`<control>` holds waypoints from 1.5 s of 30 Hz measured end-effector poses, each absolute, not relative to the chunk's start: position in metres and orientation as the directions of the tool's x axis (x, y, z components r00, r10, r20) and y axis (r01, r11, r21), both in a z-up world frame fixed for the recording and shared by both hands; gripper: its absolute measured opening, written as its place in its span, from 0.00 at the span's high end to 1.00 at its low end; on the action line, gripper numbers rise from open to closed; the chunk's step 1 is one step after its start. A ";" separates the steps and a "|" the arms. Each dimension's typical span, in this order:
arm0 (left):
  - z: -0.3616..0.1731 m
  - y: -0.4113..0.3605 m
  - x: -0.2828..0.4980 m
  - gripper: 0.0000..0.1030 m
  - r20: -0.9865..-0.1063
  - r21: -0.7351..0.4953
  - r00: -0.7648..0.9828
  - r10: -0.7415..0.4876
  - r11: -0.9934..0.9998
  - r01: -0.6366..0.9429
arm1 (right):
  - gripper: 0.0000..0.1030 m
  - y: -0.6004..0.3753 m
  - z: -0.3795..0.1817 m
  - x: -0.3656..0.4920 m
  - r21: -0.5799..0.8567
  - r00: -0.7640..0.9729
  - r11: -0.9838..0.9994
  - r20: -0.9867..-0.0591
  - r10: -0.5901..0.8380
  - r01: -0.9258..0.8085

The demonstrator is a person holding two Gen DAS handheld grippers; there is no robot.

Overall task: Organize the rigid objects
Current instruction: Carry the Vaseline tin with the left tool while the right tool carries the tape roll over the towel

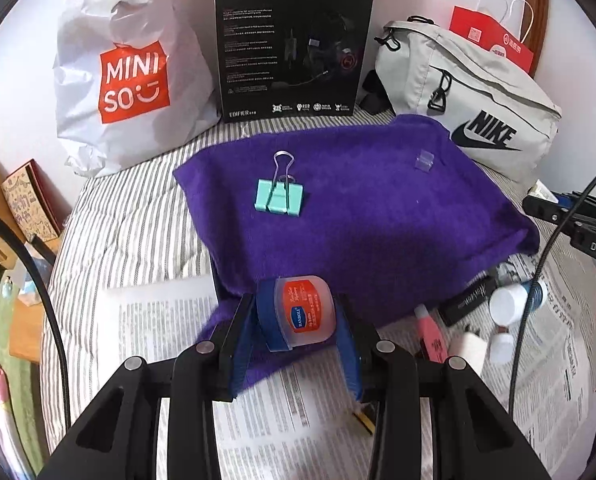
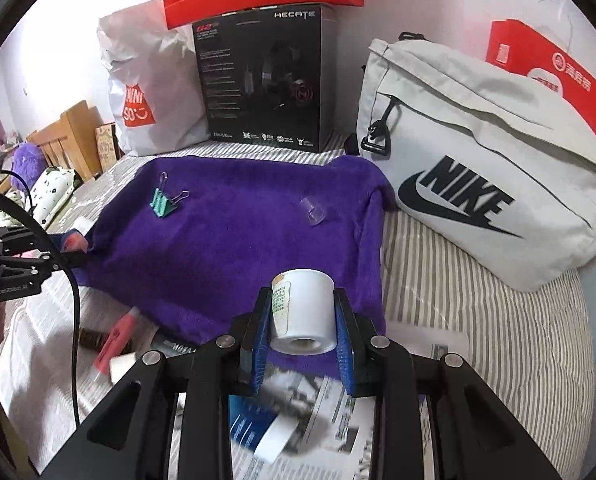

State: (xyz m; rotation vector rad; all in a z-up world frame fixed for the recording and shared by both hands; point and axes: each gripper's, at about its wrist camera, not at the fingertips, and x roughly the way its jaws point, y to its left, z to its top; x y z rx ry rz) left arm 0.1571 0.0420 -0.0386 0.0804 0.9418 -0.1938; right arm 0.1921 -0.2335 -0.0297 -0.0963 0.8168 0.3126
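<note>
My left gripper [image 1: 298,320] is shut on a small jar with a blue lid and orange label [image 1: 304,310], held over the near edge of the purple towel [image 1: 378,208]. My right gripper [image 2: 302,320] is shut on a white roll of tape [image 2: 304,312], over the towel's [image 2: 234,240] near edge. A mint green binder clip [image 1: 279,197] and a small clear plastic cap [image 1: 425,159] lie on the towel; they also show in the right wrist view, the clip [image 2: 163,203] and the cap [image 2: 314,210].
On newspaper [image 1: 170,320] by the towel lie a pink marker [image 1: 430,332], a white-capped bottle [image 1: 514,304] and a dark tube [image 1: 466,300]. A Miniso bag [image 1: 130,76], black headset box [image 1: 290,48] and grey Nike bag [image 1: 474,108] stand behind.
</note>
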 end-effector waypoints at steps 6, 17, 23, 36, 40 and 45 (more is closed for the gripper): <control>-0.035 0.044 0.181 0.65 -0.802 -0.020 0.582 -0.137 0.979 0.203 | 0.72 -0.229 -0.032 0.222 0.037 0.637 0.950 -0.734 0.235 -0.309; -0.048 0.045 0.226 0.65 -0.791 -0.032 0.593 -0.152 0.978 0.208 | 0.72 -0.227 -0.048 0.273 0.037 0.637 0.957 -0.739 0.220 -0.288; -0.056 0.045 0.227 0.65 -0.797 -0.032 0.584 -0.155 0.976 0.215 | 0.72 -0.226 -0.057 0.274 0.050 0.630 0.955 -0.741 0.231 -0.292; -0.073 0.040 0.236 0.65 -0.819 -0.019 0.556 -0.142 0.975 0.221 | 0.72 -0.224 -0.079 0.283 0.061 0.603 0.962 -0.768 0.216 -0.268; -0.075 0.039 0.238 0.65 -0.821 -0.006 0.556 -0.128 0.976 0.215 | 0.72 -0.222 -0.082 0.285 0.057 0.609 0.962 -0.763 0.215 -0.268; -0.081 0.035 0.241 0.65 -0.832 0.016 0.545 -0.109 0.976 0.219 | 0.72 -0.216 -0.089 0.286 0.041 0.601 0.958 -0.771 0.211 -0.284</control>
